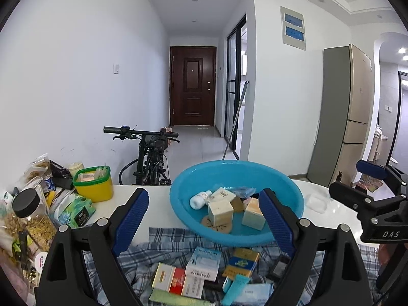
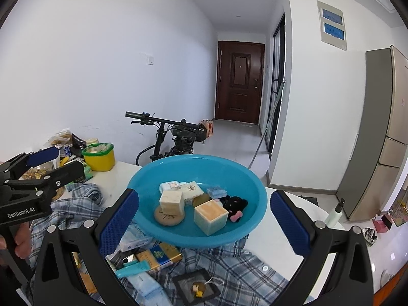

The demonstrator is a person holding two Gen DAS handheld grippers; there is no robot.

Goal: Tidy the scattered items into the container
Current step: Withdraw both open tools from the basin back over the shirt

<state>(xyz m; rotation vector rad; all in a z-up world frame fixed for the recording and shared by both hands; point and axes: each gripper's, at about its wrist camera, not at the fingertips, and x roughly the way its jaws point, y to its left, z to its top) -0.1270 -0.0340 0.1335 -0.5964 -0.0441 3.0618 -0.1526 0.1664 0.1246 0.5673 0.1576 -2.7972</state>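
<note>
The job looks roughly half done. The blue basin (image 2: 196,199) sits on the white tabletop (image 2: 288,232), its near rim over a plaid cloth (image 2: 239,270), and already holds a fair heap: pale cube boxes (image 2: 210,215), a small white bottle (image 1: 200,200), a round cork coaster (image 2: 168,217), a light blue packet (image 2: 216,192) and a black hair tie with a pink bow (image 2: 236,205).

Plenty is left outside. At about six o'clock from the basin, on the cloth, lie a white and blue box (image 1: 205,264), a blue and gold pack (image 2: 159,255), a turquoise tube (image 2: 132,269), a red and cream carton (image 1: 169,278) and a small framed figure (image 2: 196,287).

The left tool (image 1: 204,216) and the right tool (image 2: 204,220) both stand spread wide with nothing between the pads, the basin ahead of them.

Legible writing: "DAS" on the right tool's body, "GenRobot.AI" on the left one. The white and blue box carries print too blurred for me to make out. At nine o'clock stands a yellow tub with a green rim (image 1: 93,183).
</note>
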